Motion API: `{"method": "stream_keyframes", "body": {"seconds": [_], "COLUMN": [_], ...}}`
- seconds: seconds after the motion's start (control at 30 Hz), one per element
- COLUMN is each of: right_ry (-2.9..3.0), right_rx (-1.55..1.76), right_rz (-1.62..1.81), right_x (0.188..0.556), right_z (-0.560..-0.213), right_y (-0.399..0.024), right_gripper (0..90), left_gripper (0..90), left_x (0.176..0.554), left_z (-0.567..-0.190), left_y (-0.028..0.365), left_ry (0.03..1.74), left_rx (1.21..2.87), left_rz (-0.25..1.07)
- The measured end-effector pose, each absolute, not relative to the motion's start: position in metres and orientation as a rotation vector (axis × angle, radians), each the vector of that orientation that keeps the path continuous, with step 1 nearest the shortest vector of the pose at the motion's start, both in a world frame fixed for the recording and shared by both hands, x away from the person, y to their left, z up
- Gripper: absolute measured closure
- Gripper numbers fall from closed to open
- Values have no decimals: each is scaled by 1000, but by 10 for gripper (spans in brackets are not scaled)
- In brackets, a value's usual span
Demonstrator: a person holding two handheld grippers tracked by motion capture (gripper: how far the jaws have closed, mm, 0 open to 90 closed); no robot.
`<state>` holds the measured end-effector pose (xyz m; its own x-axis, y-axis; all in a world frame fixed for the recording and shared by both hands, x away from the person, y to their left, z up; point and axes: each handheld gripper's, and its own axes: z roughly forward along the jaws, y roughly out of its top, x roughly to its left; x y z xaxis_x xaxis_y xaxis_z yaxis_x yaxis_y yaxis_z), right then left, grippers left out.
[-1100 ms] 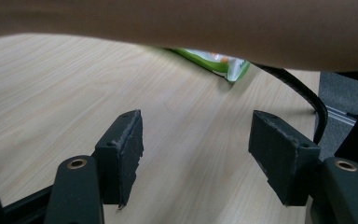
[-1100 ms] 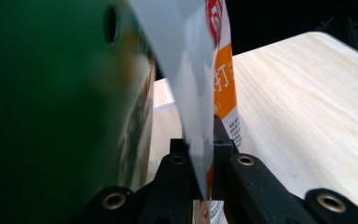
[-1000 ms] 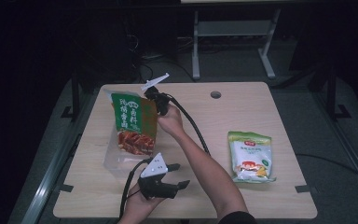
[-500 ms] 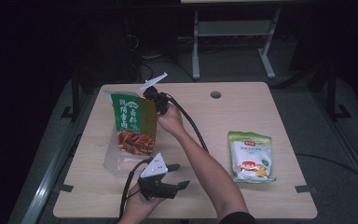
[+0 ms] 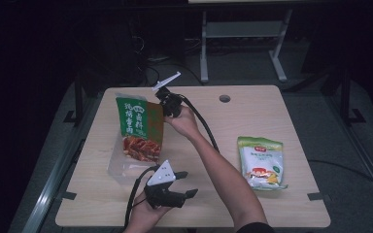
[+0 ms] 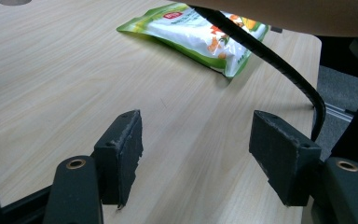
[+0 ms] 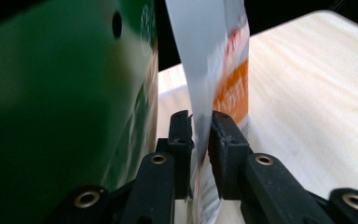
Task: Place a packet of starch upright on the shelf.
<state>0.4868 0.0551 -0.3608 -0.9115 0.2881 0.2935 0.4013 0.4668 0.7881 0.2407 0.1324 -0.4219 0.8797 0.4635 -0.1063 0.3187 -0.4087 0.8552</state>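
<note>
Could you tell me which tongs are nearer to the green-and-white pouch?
Left. The left tongs lie level with the green-and-white pouch, to its left; the right tongs are farther, at the tall green bag.

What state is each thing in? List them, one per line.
Green snack pouch: standing upright on the table, mouth open, one wall between the right jaws.
Right gripper: jaws just been opening, a slight gap at the wall.
Left gripper: jaws open, empty.
Small green-and-white packet: lying flat, untouched.

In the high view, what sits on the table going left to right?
Green and orange snack bag → right gripper at the bag's edge → round hole in the tabletop → green and white pouch lying flat.
</note>
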Motion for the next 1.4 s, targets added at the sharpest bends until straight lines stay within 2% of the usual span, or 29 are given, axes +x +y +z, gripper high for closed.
{"method": "stream_keyframes", "body": {"seconds": [0.07,0.2,0.8,1.0,1.2,1.4], "right_ry": [-2608,-2599,-2622,-2620,-2620,-2633], "right_rx": [-621,-633,-675,-714,-749,-761], "right_rz": [-1405,-1391,-1366,-1369,-1364,-1376], "right_x": [486,485,484,484,481,473], "right_z": [-364,-368,-375,-373,-369,-361], "right_y": [52,48,44,40,22,-2], "right_gripper": [794,887,891,695,616,590], "left_gripper": [338,337,329,312,297,285], "left_x": [241,241,241,241,242,243], "left_z": [-422,-423,-425,-425,-425,-424], "left_y": [132,131,130,130,129,127], "left_ry": [566,568,572,579,585,581], "left_rx": [2032,2042,2056,2051,2051,2057], "left_rz": [178,173,170,174,178,184]}}
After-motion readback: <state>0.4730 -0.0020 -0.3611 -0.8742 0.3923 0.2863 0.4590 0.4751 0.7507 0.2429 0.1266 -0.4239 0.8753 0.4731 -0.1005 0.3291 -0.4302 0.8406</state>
